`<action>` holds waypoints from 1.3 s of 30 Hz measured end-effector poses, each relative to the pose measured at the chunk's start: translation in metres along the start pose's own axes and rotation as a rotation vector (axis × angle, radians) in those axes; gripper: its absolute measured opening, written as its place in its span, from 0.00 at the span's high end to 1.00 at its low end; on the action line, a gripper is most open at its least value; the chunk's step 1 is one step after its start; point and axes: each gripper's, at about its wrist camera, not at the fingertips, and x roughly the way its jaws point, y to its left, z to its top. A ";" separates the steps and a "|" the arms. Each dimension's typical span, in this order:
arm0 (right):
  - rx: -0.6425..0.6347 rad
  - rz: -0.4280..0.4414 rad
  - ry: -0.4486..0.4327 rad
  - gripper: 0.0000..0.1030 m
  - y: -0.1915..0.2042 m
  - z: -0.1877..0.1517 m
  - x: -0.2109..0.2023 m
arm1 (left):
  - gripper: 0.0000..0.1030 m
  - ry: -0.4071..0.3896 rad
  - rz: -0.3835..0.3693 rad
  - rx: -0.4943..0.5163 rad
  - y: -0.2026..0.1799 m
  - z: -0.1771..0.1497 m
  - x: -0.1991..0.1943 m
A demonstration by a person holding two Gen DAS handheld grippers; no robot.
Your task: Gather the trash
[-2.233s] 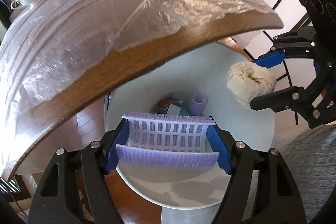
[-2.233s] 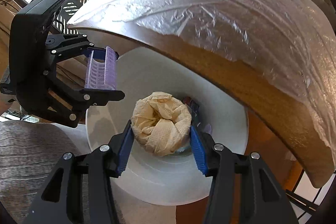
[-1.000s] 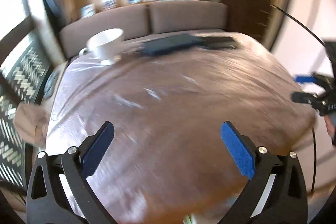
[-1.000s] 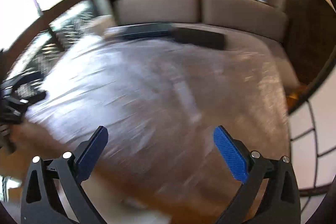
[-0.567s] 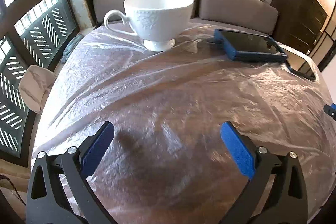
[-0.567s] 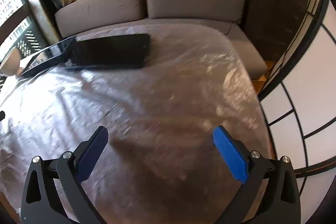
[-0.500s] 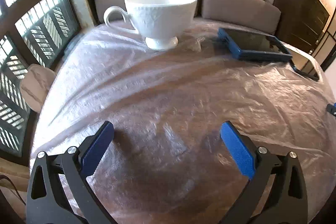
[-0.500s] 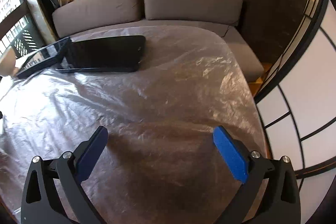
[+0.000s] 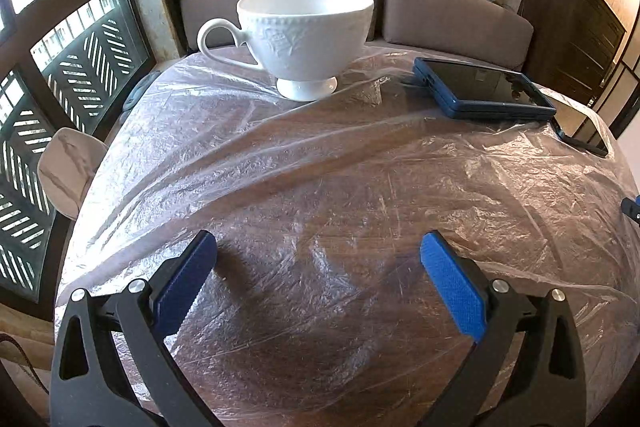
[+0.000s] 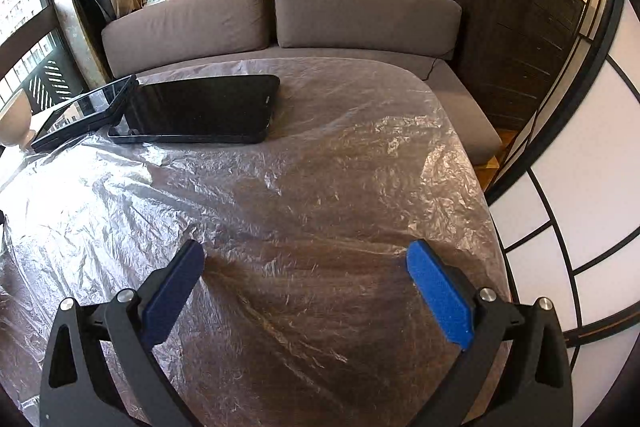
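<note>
My left gripper (image 9: 318,259) is open with nothing between its blue pads, hovering low over the near part of a round wooden table (image 9: 320,195) covered in crinkled clear plastic. My right gripper (image 10: 304,267) is open and empty too, over the table's right side (image 10: 320,207). No loose trash shows on the plastic in either view. The white bin seen earlier is out of view. A blue tip of the right gripper (image 9: 632,207) shows at the right edge of the left wrist view.
A white footed cup (image 9: 304,35) stands at the far side. A blue-cased tablet (image 9: 480,93) and a black tablet (image 10: 200,113) lie flat beside it. A brown sofa (image 10: 280,23) curves behind the table; a dark cabinet (image 10: 516,27) stands right, a window (image 9: 60,67) left.
Both grippers let go of the purple basket piece and the crumpled paper wad over the white bin, opened, and rose from under the table edge to above the tabletop.
</note>
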 end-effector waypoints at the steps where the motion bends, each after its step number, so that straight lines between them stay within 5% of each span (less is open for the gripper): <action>1: 0.000 0.000 0.000 0.04 0.000 0.000 0.000 | 0.01 0.000 0.000 0.000 0.000 0.000 0.000; 39: 0.000 0.000 0.000 0.04 0.000 0.001 -0.003 | 0.01 0.000 0.000 -0.001 0.001 0.000 0.001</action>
